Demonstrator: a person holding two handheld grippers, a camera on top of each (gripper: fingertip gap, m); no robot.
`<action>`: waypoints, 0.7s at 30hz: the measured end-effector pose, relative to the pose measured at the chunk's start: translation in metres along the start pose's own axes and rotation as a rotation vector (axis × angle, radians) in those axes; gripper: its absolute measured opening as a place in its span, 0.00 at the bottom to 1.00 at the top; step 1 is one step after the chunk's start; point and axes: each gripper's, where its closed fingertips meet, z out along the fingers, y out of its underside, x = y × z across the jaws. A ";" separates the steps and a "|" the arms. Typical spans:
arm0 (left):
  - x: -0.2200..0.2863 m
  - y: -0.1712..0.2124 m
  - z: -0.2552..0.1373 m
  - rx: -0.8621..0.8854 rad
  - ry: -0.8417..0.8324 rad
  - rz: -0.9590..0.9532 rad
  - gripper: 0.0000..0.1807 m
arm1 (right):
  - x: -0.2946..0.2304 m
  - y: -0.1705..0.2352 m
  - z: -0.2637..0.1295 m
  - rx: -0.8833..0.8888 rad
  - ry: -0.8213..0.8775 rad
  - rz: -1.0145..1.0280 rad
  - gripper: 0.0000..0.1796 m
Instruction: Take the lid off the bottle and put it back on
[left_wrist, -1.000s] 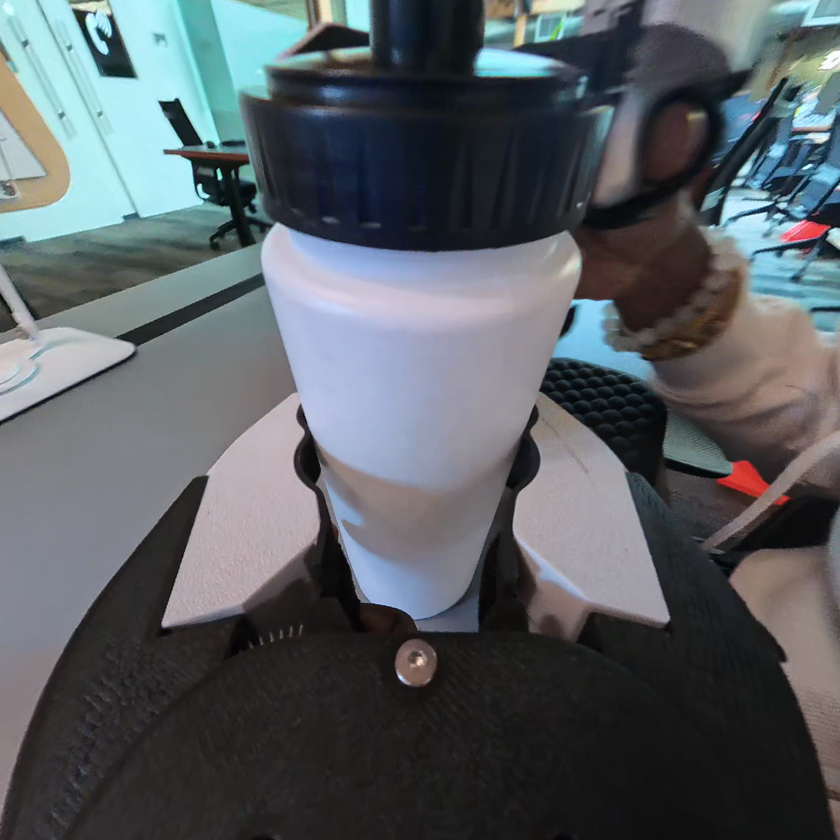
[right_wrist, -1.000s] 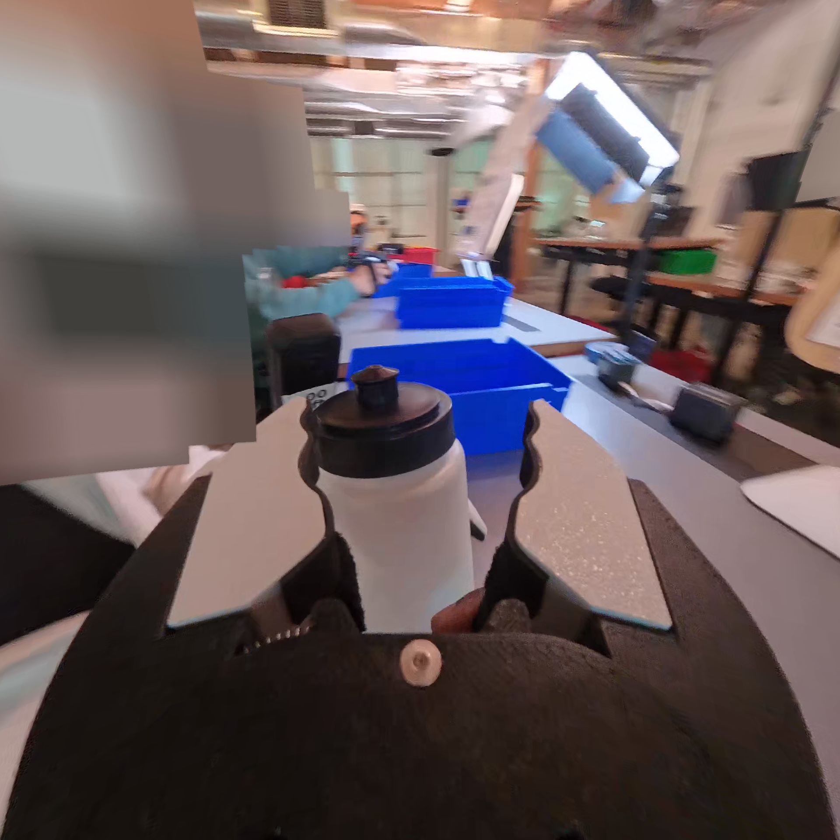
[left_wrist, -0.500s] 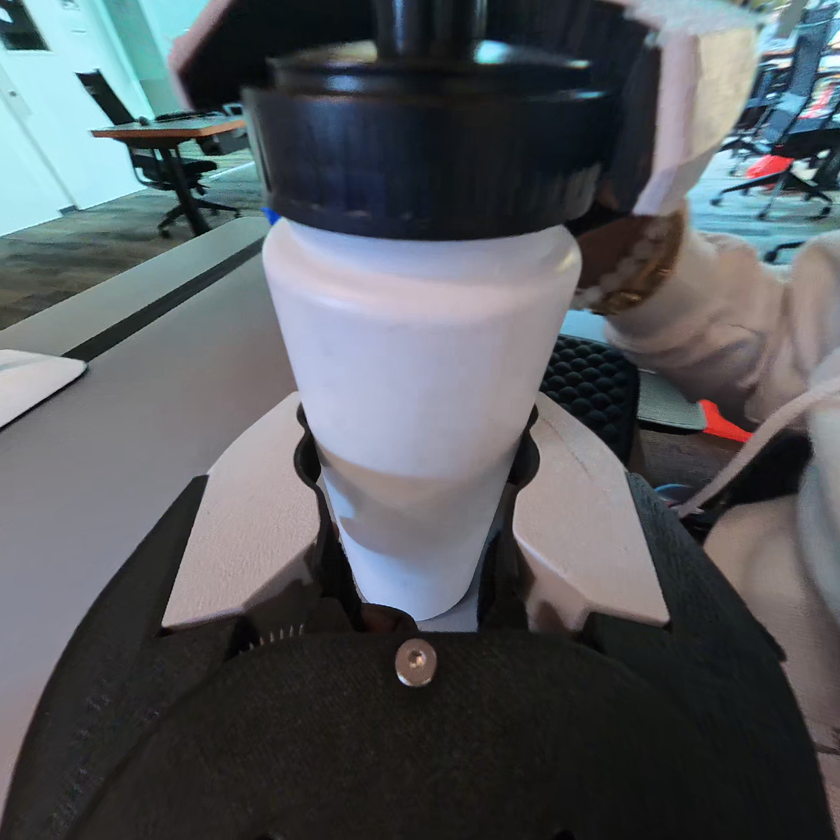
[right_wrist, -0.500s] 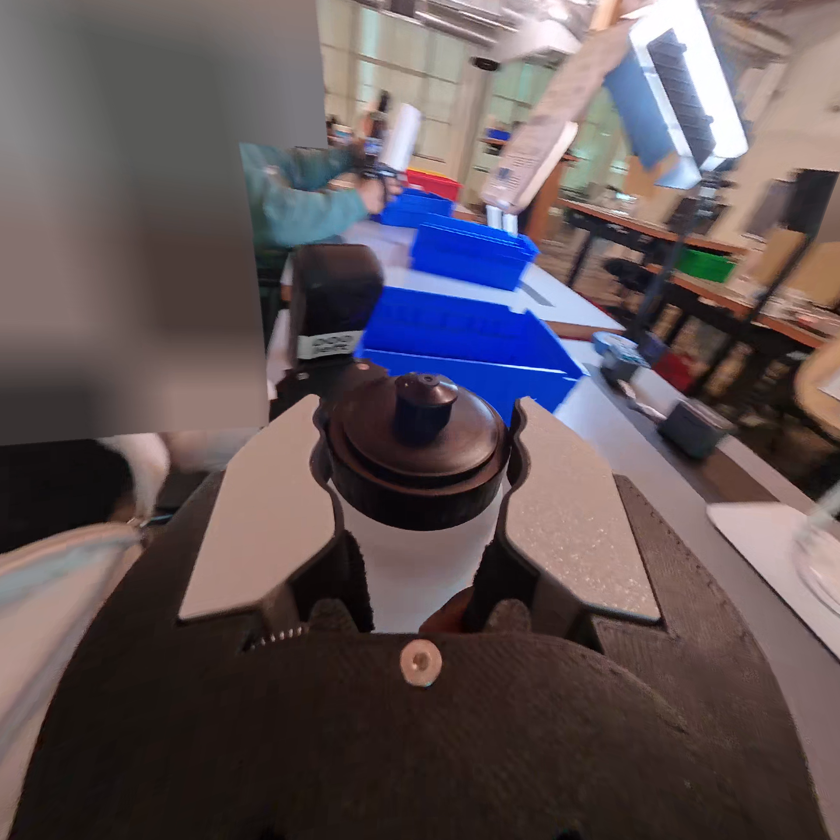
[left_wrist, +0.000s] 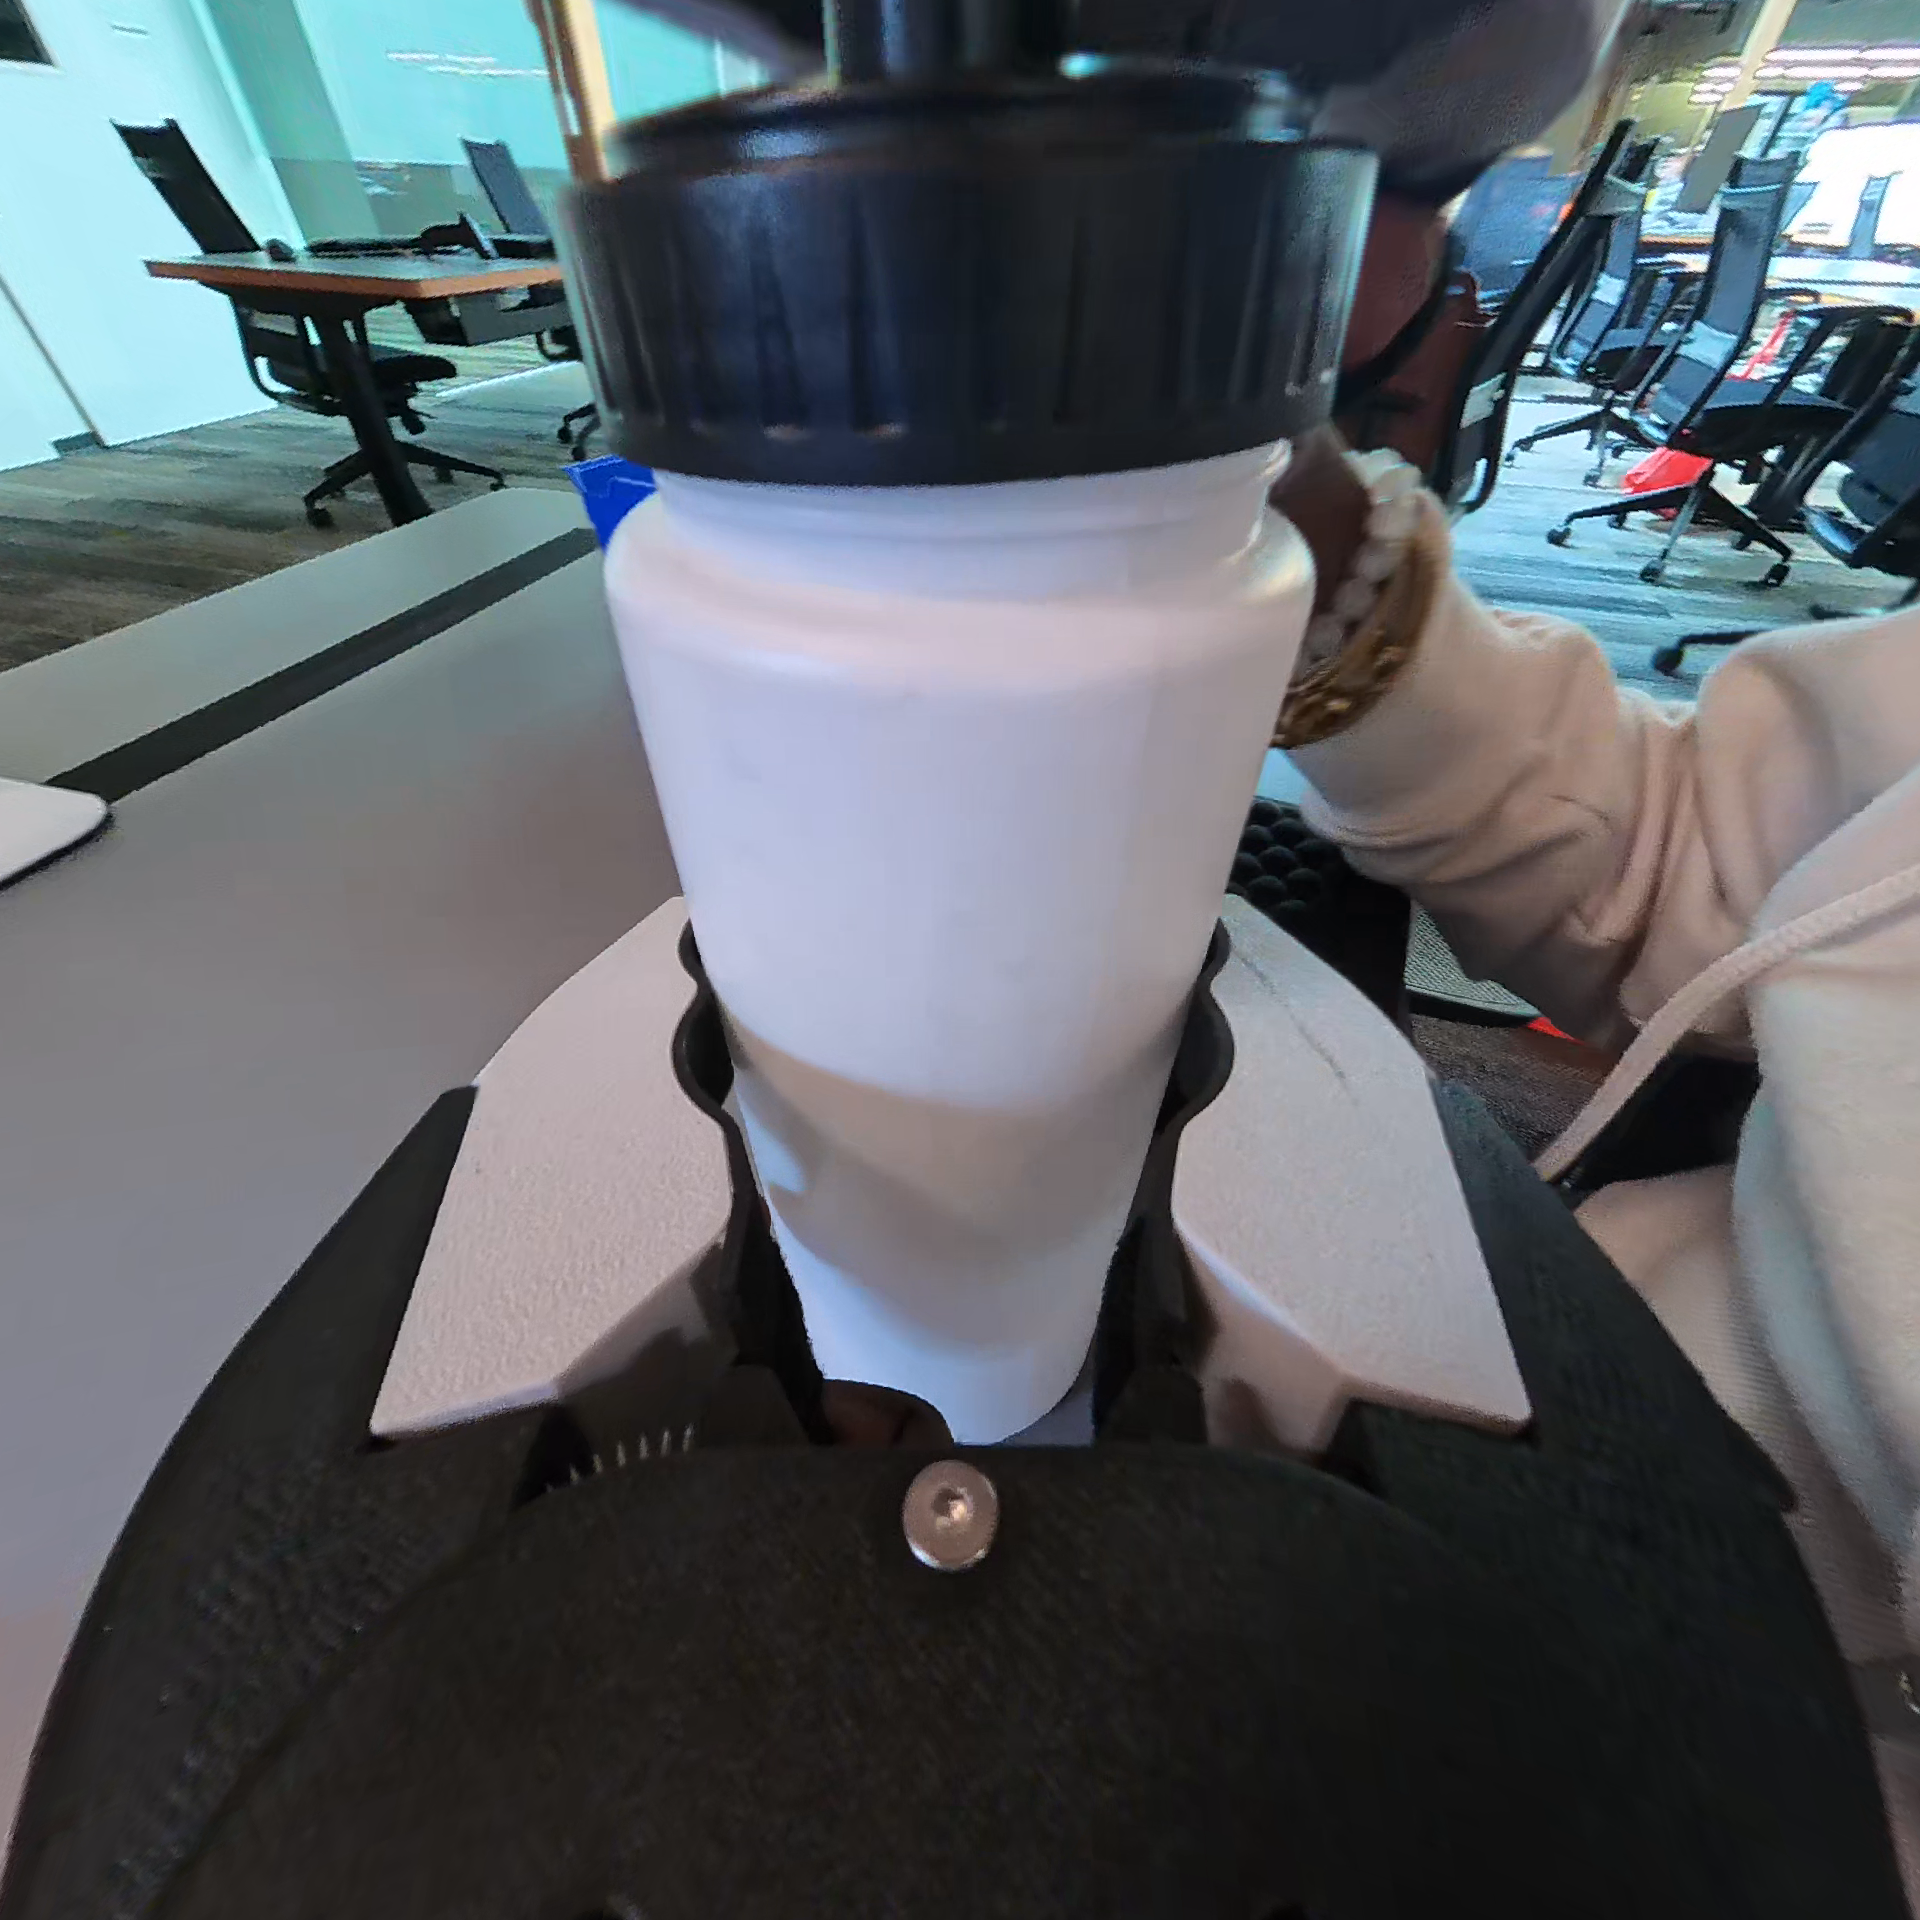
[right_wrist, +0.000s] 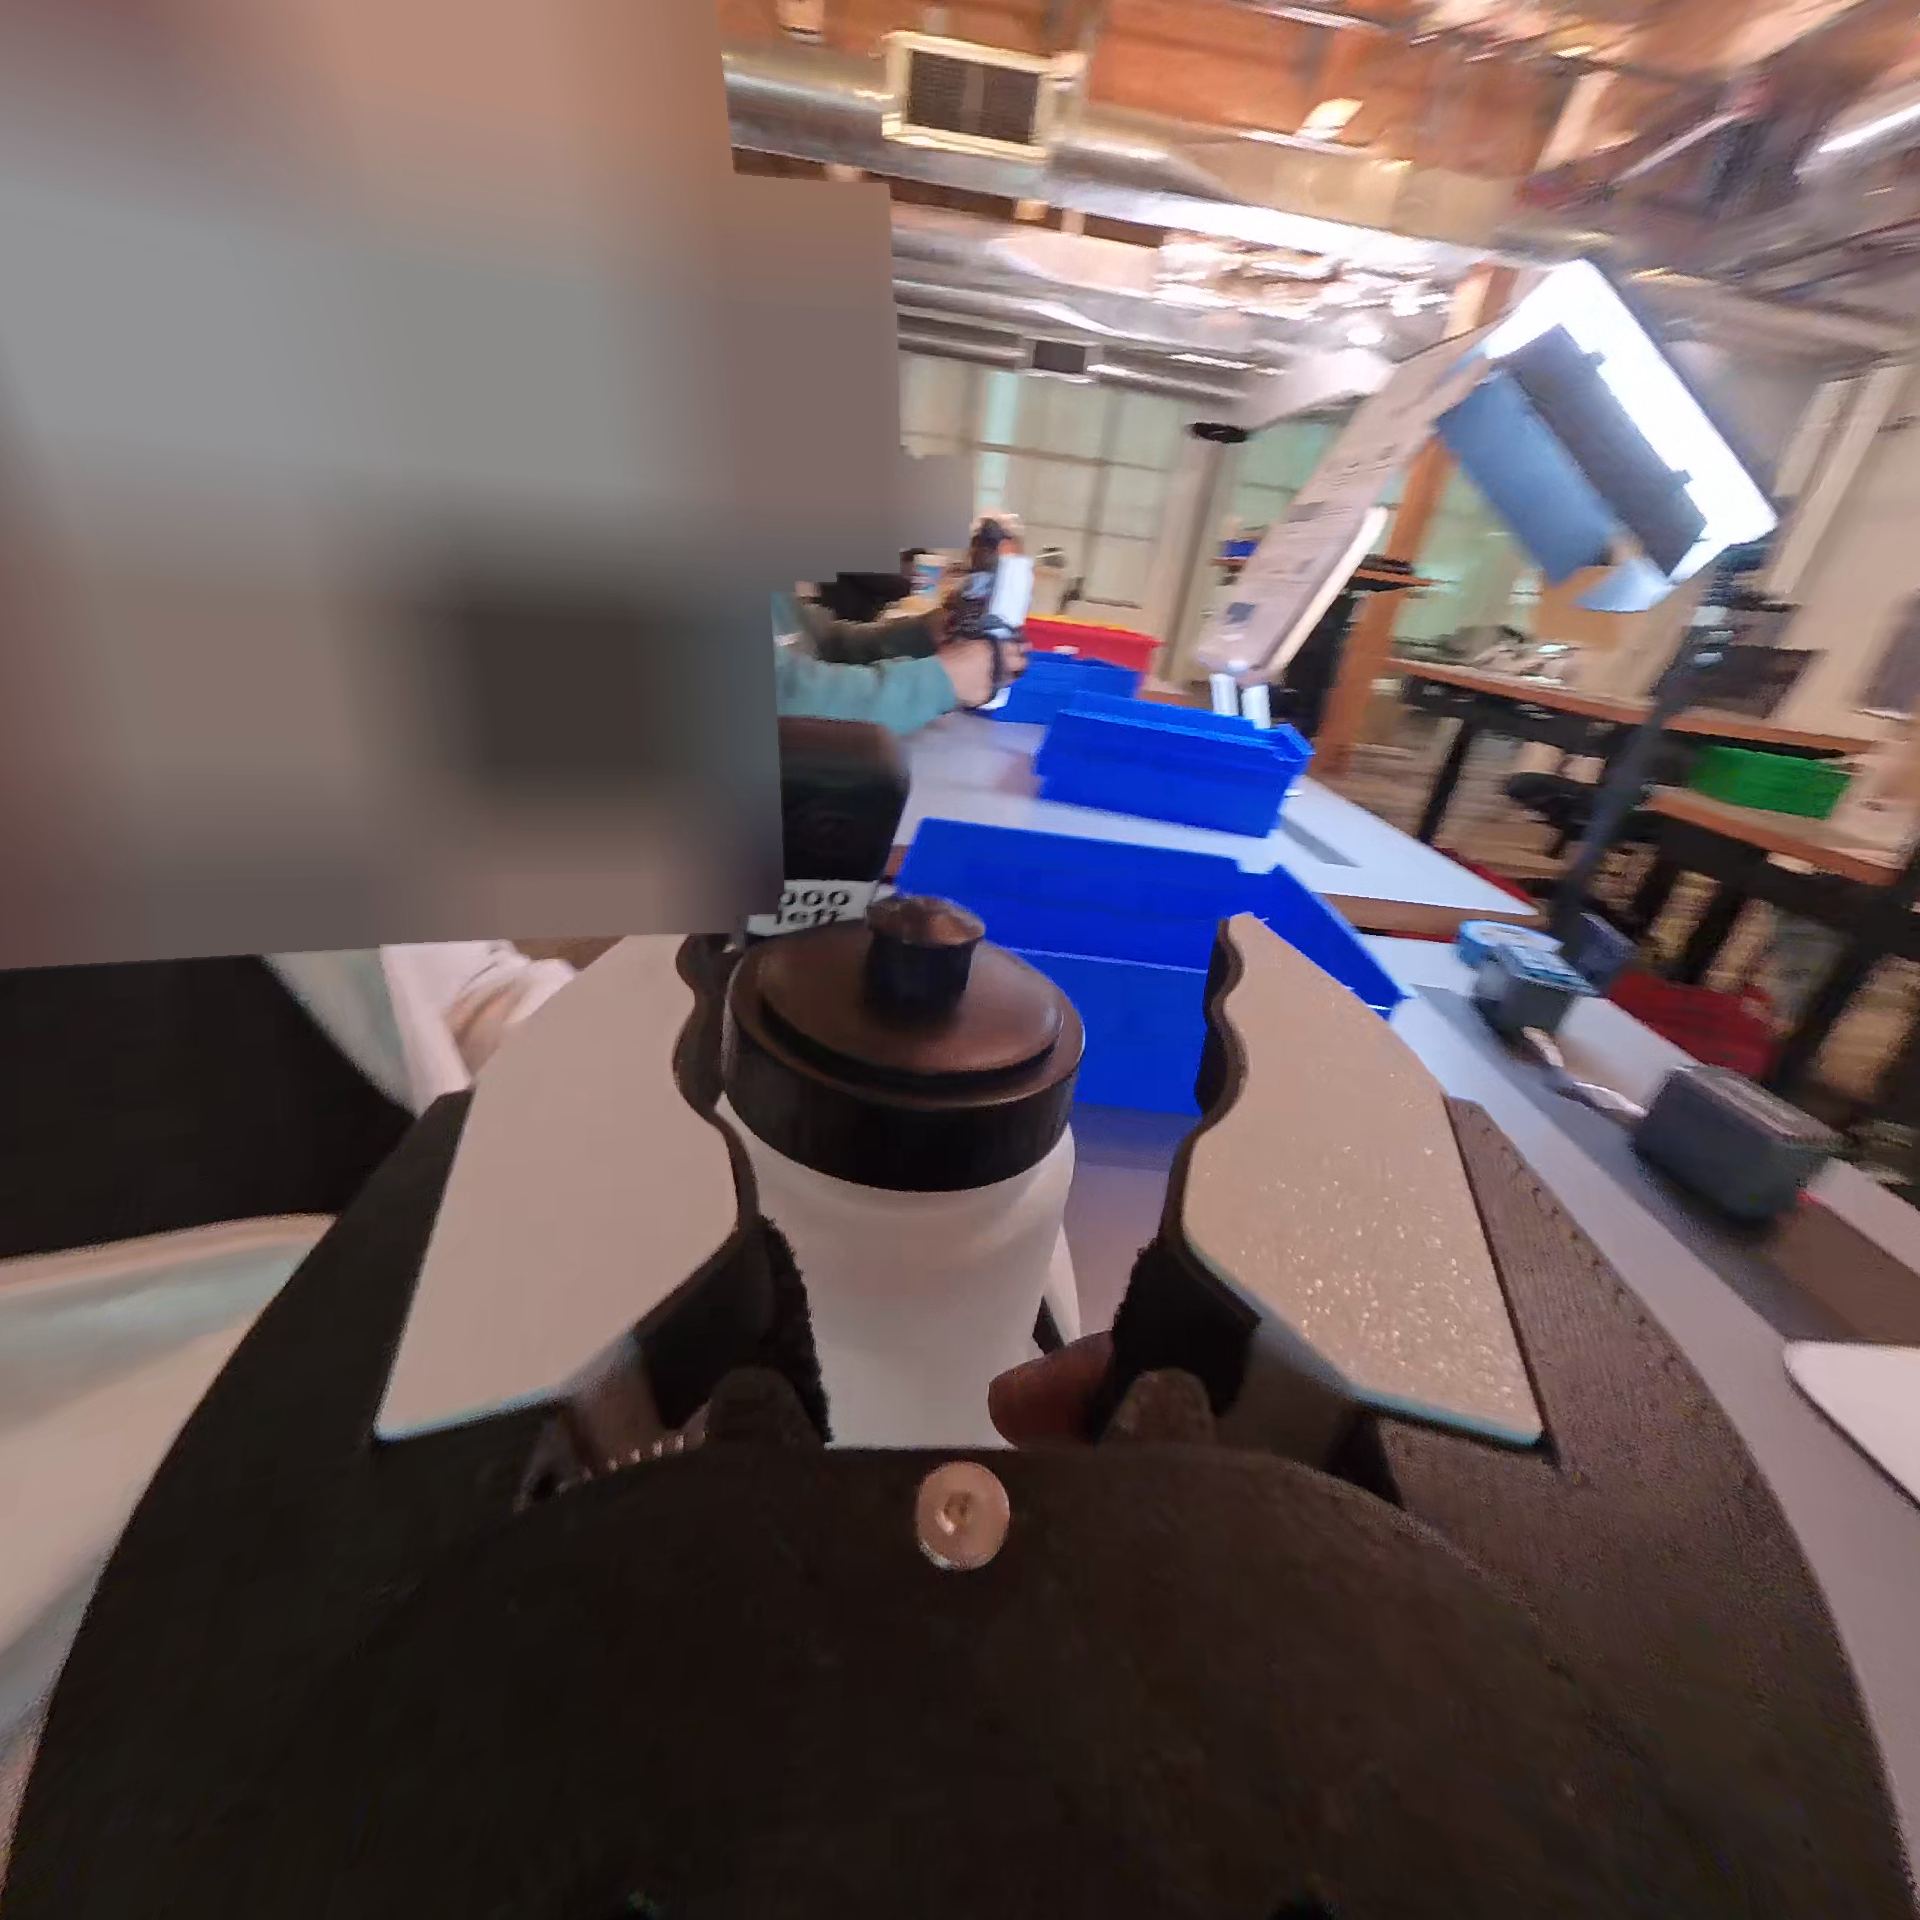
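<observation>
Occlusions and cut-offs, both wrist views

In the left wrist view the top edge is cutting off the lid (left_wrist: 961, 281) above its ribbed skirt, so the spout is showing only as a dark stub; the left gripper (left_wrist: 951, 1091) is hiding the foot of the bottle (left_wrist: 951, 790), and the bottle is covering most of the hand behind it, a beaded wrist (left_wrist: 1351, 603) peeking out. In the right wrist view the right gripper (right_wrist: 956, 1122) is standing wide of the lid on its right side, while contact on the left side is impossible to judge. The gripper body is hiding the lower bottle, and motion blur is smearing the ceiling and far benches.
</observation>
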 end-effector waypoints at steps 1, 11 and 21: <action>-0.002 0.000 0.000 -0.005 -0.010 -0.005 0.48 | 0.002 -0.006 -0.002 0.007 0.042 0.004 0.48; -0.005 0.000 0.000 -0.008 -0.053 -0.003 0.48 | -0.001 0.002 0.007 -0.235 0.449 0.001 0.50; 0.003 0.001 -0.002 -0.004 0.019 0.011 0.48 | -0.012 0.034 0.014 -0.379 0.079 0.041 0.44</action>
